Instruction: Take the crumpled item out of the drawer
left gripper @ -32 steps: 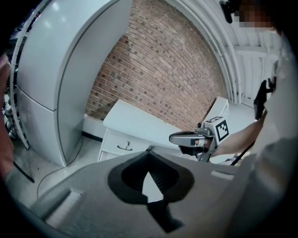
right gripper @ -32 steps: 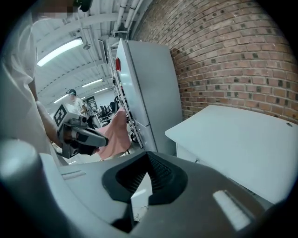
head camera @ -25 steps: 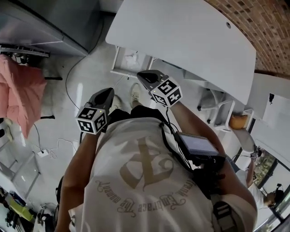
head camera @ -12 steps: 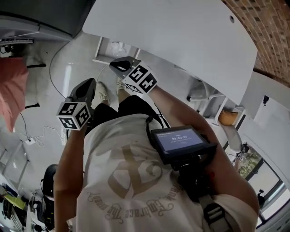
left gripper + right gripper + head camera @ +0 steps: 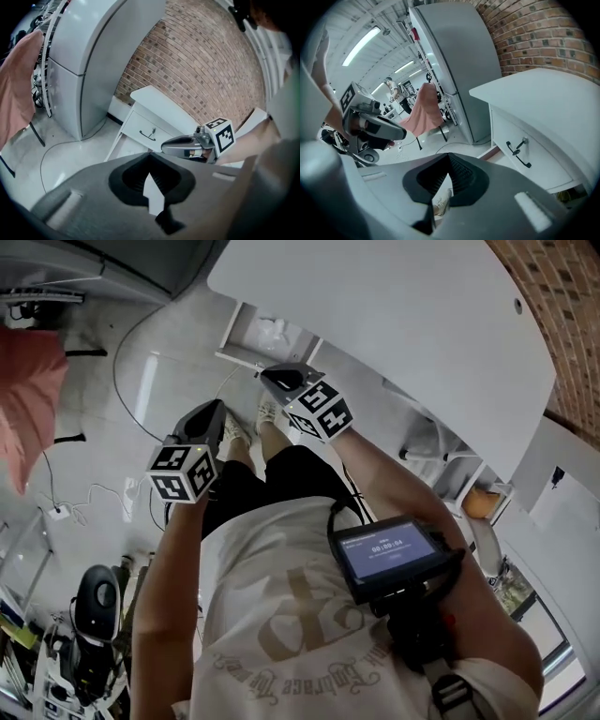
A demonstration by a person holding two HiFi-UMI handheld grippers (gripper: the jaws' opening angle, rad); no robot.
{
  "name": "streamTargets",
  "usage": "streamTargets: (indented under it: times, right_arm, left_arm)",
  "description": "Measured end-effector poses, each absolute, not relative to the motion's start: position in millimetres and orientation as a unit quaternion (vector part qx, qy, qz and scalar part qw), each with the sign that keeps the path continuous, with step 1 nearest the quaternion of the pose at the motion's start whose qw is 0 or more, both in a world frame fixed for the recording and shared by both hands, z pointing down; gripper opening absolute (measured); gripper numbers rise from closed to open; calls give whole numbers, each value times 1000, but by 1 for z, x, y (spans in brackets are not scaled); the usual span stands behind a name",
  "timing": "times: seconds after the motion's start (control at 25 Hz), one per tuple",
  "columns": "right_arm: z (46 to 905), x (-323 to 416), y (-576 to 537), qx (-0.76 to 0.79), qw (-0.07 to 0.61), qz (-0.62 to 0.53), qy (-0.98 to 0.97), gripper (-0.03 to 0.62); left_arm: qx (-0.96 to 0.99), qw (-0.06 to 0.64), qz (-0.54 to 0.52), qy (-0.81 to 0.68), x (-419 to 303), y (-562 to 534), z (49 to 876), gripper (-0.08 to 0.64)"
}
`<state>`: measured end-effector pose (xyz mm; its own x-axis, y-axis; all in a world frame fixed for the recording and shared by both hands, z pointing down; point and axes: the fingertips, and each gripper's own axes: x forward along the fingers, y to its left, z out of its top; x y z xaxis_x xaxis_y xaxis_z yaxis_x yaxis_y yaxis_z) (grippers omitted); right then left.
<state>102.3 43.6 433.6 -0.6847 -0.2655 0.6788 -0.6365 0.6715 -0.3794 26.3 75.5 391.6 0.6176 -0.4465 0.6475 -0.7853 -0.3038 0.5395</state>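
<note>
The left gripper (image 5: 150, 159) has its jaws closed together and holds nothing, only bare floor showing through the notch behind the tips; the right gripper (image 5: 449, 159) is likewise closed and empty, a shoe (image 5: 437, 205) showing through its notch; both slant downward, side by side above the floor (image 5: 159, 381). Ahead stands a white desk (image 5: 394, 324) with two drawers; the upper drawer (image 5: 136, 126) is closed, the lower drawer (image 5: 232, 334) is pulled out; in it lies one pale crumpled item (image 5: 275, 331), beyond the right gripper's tips and apart from them, farther still from the left gripper's. Off to the left are one pink cloth (image 5: 28, 399) and one grey cabinet (image 5: 89, 70).
</note>
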Motion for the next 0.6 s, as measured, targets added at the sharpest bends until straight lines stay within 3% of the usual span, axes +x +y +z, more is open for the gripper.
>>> streamTargets:
  times: [0.6]
  right_arm:
    - [536,96,29,316,349,333,-817,8]
  left_arm:
    - [759,481,231,-372,-15,105,488,-2]
